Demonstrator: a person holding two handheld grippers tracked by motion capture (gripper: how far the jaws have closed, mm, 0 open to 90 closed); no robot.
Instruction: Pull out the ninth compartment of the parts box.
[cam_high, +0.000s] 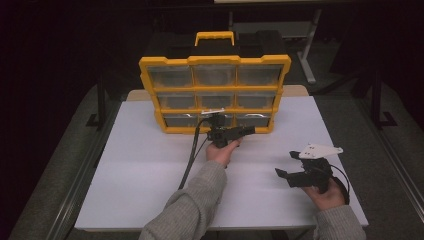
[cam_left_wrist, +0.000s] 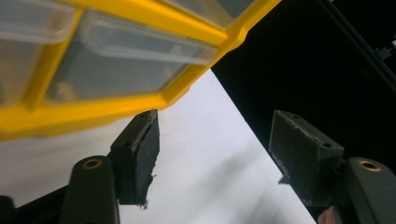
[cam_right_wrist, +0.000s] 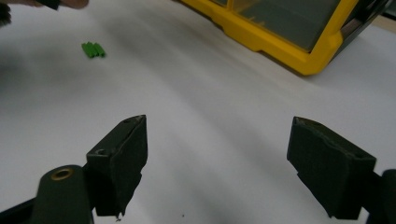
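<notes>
At the far middle of the white table (cam_high: 150, 170) stands a yellow-framed organiser cabinet (cam_high: 215, 95), upright, with three rows of three clear drawers and a yellow carry handle (cam_high: 214, 37) on top; this cabinet is the landmark for all entries below.

Left hand-held gripper (cam_high: 245, 131): held just in front of the cabinet's bottom row, near the lower right drawer (cam_high: 252, 120), lying level and pointing toward the cabinet's right end. Its jaws stand apart with nothing between them; in the left gripper view they frame bare table below the cabinet's lower corner (cam_left_wrist: 187, 91), and the pads touch no drawer. A black cable (cam_high: 190, 160) trails back from it, away from the cabinet.

Right hand-held gripper (cam_high: 290, 164): well in front of the cabinet and off toward its right side, low over the table, grey three-cornered plate (cam_high: 320, 149) on top. Jaws wide apart, empty.

Small green piece (cam_right_wrist: 93, 49): lying on the table in front of the cabinet, seen in the right gripper view, clear of both grippers.
</notes>
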